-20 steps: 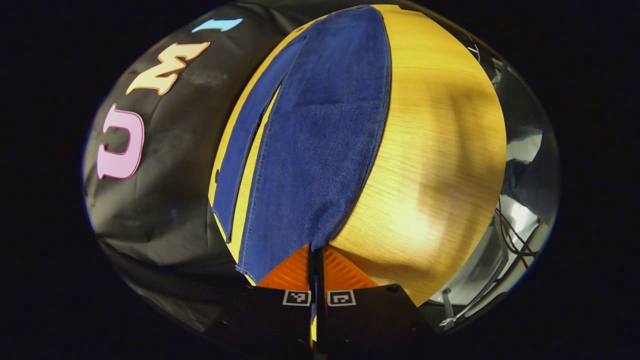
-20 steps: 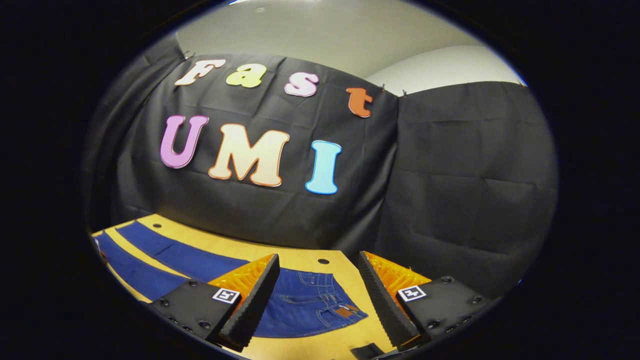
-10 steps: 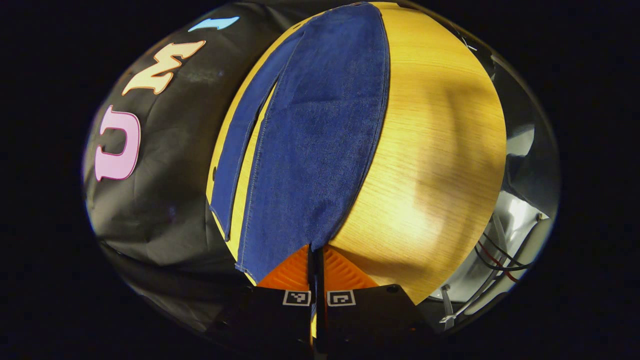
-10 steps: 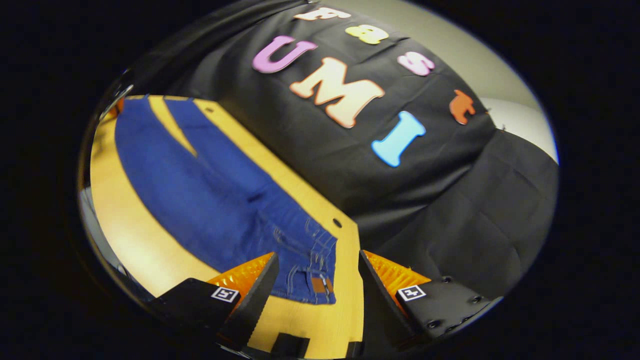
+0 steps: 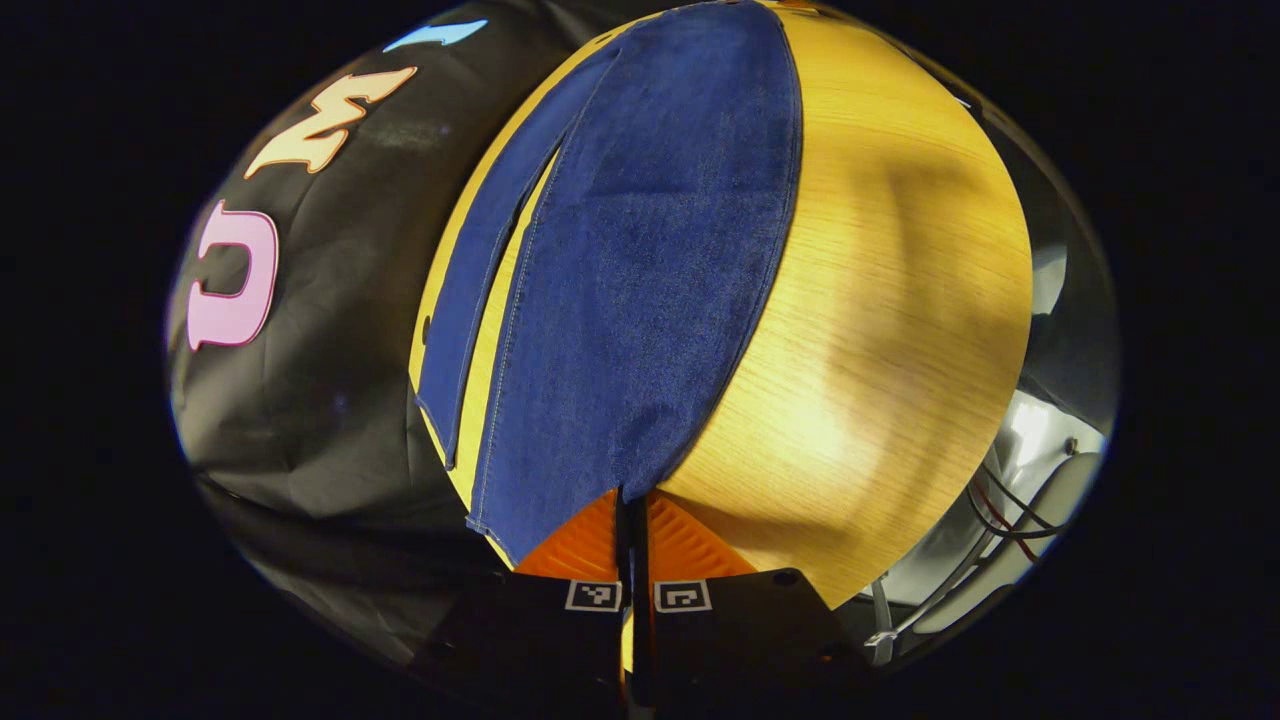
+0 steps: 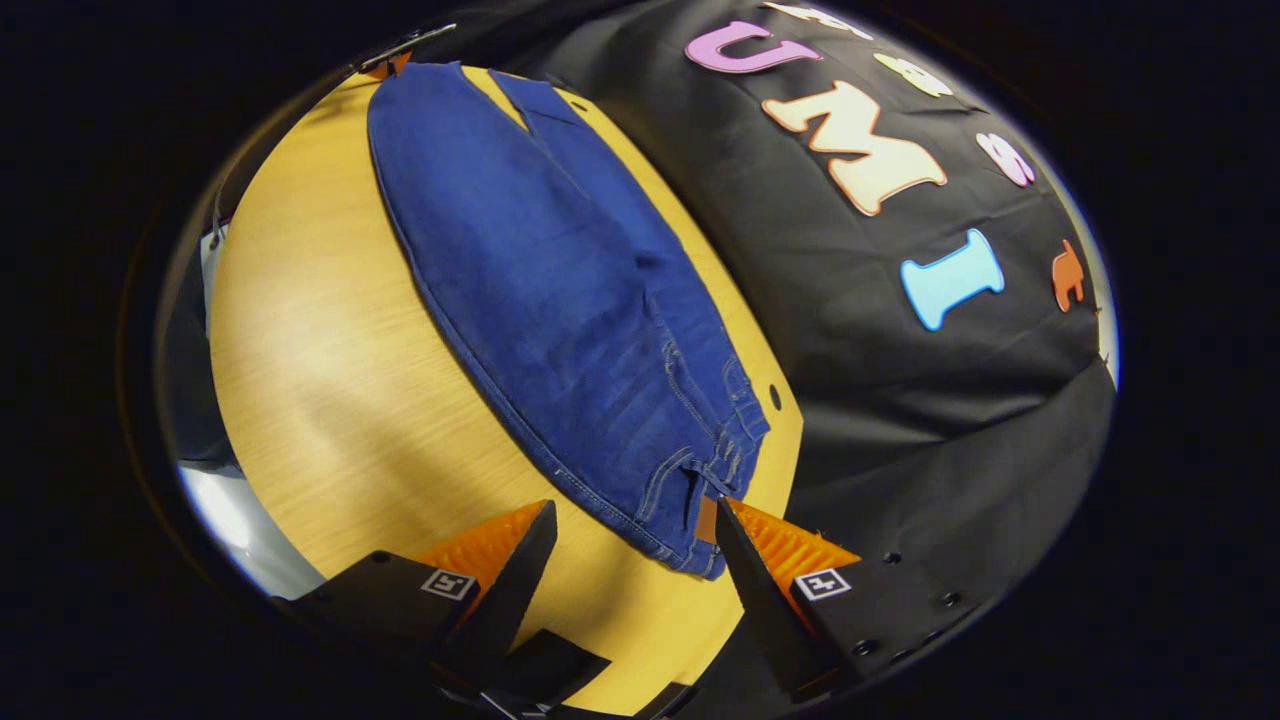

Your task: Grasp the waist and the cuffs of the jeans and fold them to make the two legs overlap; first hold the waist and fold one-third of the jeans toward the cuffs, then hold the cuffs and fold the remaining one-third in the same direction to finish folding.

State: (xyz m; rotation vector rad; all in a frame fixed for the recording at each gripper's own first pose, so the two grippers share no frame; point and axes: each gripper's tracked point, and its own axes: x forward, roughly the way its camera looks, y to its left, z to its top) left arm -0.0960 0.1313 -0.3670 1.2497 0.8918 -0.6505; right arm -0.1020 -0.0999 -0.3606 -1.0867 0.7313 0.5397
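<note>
Your booth has a black cloth wall [image 6: 900, 420] behind a pale wooden table [image 5: 880, 330]. On the table the jeans [image 6: 560, 300] lie flat, legs running side by side, the far leg next to the wall. Your left gripper [image 5: 632, 520] is pressed together, pinching the near leg's cuff [image 5: 560, 510]. Your right gripper [image 6: 630, 560] stands spread wide at the waist [image 6: 710, 500], its right finger touching the waistband.

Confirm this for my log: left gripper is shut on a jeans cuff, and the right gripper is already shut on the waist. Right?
Not quite. The right gripper is open, near the jeans waist, as the right gripper view shows. The left gripper is shut on the cuff.
</note>
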